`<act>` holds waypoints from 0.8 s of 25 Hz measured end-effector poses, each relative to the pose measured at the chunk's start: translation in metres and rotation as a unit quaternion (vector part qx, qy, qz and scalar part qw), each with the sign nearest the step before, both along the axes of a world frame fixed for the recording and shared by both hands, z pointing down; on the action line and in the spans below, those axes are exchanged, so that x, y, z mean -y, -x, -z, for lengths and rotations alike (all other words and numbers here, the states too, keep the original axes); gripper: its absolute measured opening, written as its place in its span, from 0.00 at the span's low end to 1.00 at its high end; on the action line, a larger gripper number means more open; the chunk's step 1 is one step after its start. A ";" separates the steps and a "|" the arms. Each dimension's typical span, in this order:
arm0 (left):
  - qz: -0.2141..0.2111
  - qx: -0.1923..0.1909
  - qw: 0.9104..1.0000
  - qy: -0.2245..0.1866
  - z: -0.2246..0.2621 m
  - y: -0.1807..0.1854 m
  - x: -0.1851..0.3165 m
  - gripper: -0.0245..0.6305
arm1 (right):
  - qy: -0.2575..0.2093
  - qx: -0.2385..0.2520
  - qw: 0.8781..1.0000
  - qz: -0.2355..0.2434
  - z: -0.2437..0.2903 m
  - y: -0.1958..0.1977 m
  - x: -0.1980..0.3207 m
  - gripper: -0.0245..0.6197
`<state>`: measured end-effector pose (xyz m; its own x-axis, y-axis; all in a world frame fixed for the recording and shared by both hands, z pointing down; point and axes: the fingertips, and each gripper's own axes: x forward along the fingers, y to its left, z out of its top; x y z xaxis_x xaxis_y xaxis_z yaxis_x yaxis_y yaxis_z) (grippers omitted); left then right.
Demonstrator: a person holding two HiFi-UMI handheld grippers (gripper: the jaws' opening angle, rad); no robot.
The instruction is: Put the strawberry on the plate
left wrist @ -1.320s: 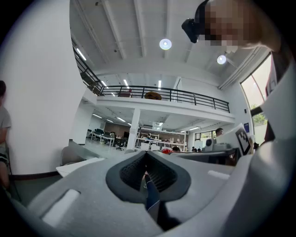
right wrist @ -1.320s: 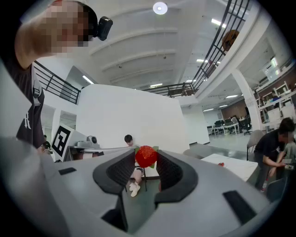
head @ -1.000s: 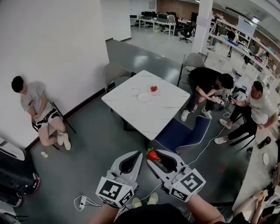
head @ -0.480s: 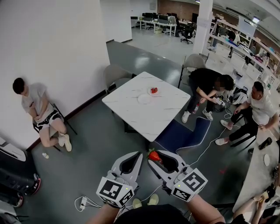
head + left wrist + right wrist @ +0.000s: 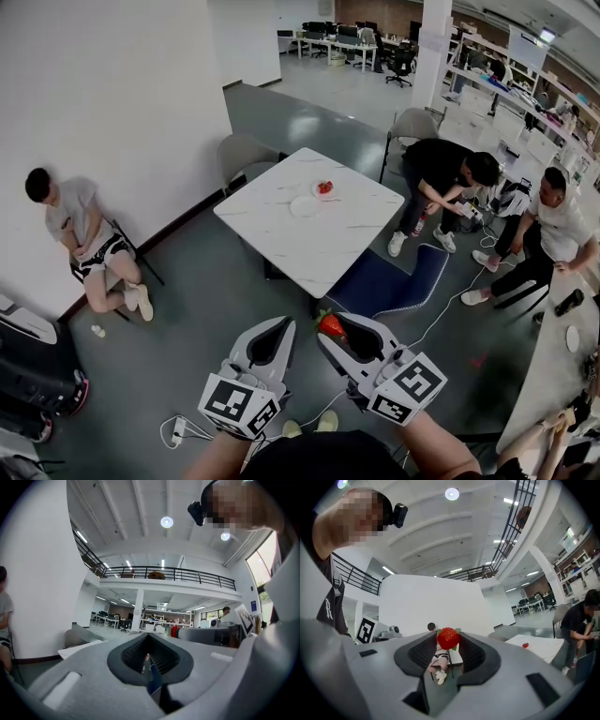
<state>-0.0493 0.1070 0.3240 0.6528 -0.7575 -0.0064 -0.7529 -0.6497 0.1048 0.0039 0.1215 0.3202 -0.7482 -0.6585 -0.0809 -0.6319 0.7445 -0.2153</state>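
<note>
strawberry (image 5: 448, 638): red with green leaves. It sits at the very tip of the right tool, up in the air over the grey floor. It is well apart from the surface.
right tool (image 5: 330, 330): its two jaws pinch the strawberry from both sides and hold it.
left tool (image 5: 284, 325): the tips of its jaws are together and nothing is in them. It is just beside the right tool.
plate (image 5: 305, 207): white and round. It lies on the surface, far ahead of both tools.
small red thing (image 5: 324, 188): it lies on the surface just beside the plate. It is too small to tell if a little dish is under it.
surface (image 5: 281, 239): a white square top with thin grey lines. It stands in the middle of the room.
grey chairs (image 5: 242, 155): one stands at the left far side of the surface. One more stands at the right far side.
blue thing (image 5: 394, 281): it lies on the floor by the near right side of the surface.
person on a chair (image 5: 80, 230): sits by the white wall on the left.
two people (image 5: 450, 178): they are to the right of the surface. One bends down, and the other sits low beside them.
</note>
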 end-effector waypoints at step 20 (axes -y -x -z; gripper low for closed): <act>0.017 0.003 1.000 -0.009 0.002 -0.031 0.035 0.05 | -0.001 0.007 1.000 0.003 -0.001 -0.035 0.042 0.27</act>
<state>-0.0179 0.0722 0.3221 0.6270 -0.7789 -0.0162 -0.7749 -0.6256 0.0899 0.0391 0.0797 0.3216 -0.7508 -0.6540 -0.0928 -0.6244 0.7485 -0.2232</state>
